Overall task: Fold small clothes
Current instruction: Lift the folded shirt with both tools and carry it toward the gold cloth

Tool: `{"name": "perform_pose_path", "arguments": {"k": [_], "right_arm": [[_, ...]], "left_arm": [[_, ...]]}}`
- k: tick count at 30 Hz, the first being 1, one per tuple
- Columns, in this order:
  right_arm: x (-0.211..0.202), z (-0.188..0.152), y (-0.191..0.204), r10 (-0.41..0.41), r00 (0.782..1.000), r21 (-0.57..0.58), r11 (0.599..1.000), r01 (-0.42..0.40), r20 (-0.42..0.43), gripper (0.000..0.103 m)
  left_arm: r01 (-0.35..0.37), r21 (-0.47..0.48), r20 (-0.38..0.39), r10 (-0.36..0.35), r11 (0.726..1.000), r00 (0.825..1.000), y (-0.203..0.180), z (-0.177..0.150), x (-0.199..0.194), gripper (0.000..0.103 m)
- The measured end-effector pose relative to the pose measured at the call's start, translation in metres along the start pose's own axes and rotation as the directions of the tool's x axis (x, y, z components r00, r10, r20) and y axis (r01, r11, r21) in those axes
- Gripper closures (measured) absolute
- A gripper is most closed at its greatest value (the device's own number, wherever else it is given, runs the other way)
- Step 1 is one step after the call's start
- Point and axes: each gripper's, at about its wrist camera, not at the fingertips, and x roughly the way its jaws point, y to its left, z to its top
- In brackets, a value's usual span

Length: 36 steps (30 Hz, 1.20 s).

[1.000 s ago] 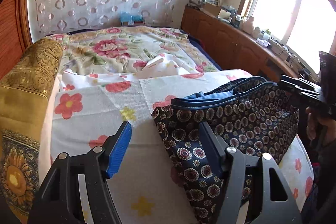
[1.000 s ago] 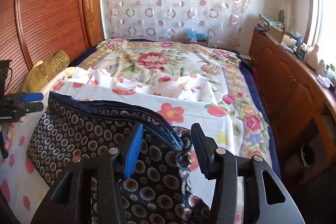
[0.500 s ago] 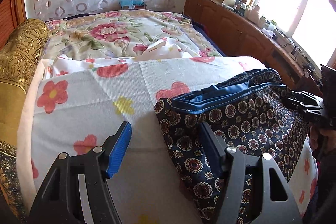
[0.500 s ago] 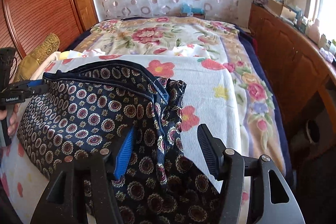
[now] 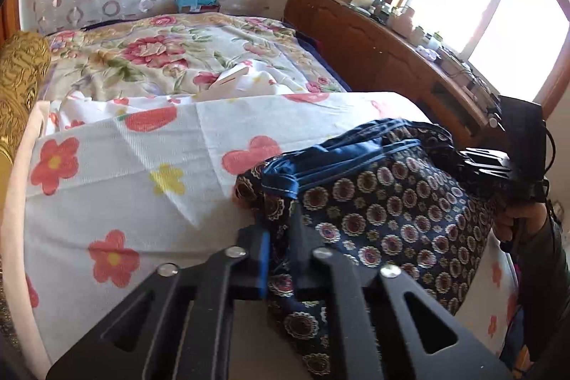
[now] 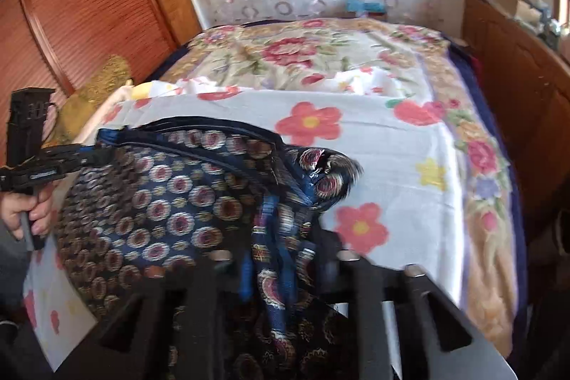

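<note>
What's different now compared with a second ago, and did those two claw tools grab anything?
Yes. Both have just closed on the patterned garment: the left gripper pinches its left edge, the right gripper its right edge. A second ago both stood open around the cloth, and they have dipped closer to the bed. The flowered sheet and golden pillow lie as before.

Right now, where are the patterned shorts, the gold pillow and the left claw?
patterned shorts (image 5: 392, 212): left wrist view, front panel.
gold pillow (image 5: 21, 73): left wrist view, its end.
left claw (image 5: 279, 250): left wrist view, gap between its fingertips.

navy medallion-print garment (image 5: 384, 202), white flowered sheet (image 5: 117, 180)
</note>
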Motion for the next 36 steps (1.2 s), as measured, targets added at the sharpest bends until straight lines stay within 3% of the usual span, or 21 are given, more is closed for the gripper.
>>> {"name": "perform_pose_path", "arguments": {"k": [7, 13, 21, 26, 29, 36], "right_arm": [[-0.032, -0.002, 0.019, -0.020, 0.989, -0.041, 0.999, 0.027, 0.149, 0.094], [-0.066, 0.012, 0.054, 0.018, 0.959, -0.114, 0.993, 0.016, 0.284, 0.095], [-0.069, 0.073, 0.120, 0.130, 0.929, -0.270, 0.962, -0.034, 0.346, 0.095], [-0.042, 0.131, 0.179, 0.190, 0.923, -0.422, 0.906, -0.033, 0.335, 0.095], [-0.014, 0.165, 0.216, 0.208, 0.931, -0.506, 0.862, -0.030, 0.299, 0.095], [0.056, 0.223, 0.286, 0.182, 0.961, -0.631, 0.776, -0.009, 0.210, 0.095]], "left_arm": [[0.030, 0.024, 0.155, -0.033, 0.999, 0.987, -0.014, 0.002, -0.062, 0.099], [0.021, -0.002, 0.296, -0.019, 1.000, 0.955, -0.007, -0.004, -0.124, 0.099], [-0.073, -0.109, 0.456, 0.115, 0.991, 0.883, 0.036, -0.020, -0.208, 0.099], [-0.186, -0.220, 0.507, 0.275, 0.958, 0.817, 0.077, -0.039, -0.237, 0.099], [-0.227, -0.301, 0.492, 0.354, 0.926, 0.795, 0.109, -0.054, -0.236, 0.099], [-0.196, -0.405, 0.441, 0.378, 0.893, 0.814, 0.152, -0.089, -0.211, 0.099]]}}
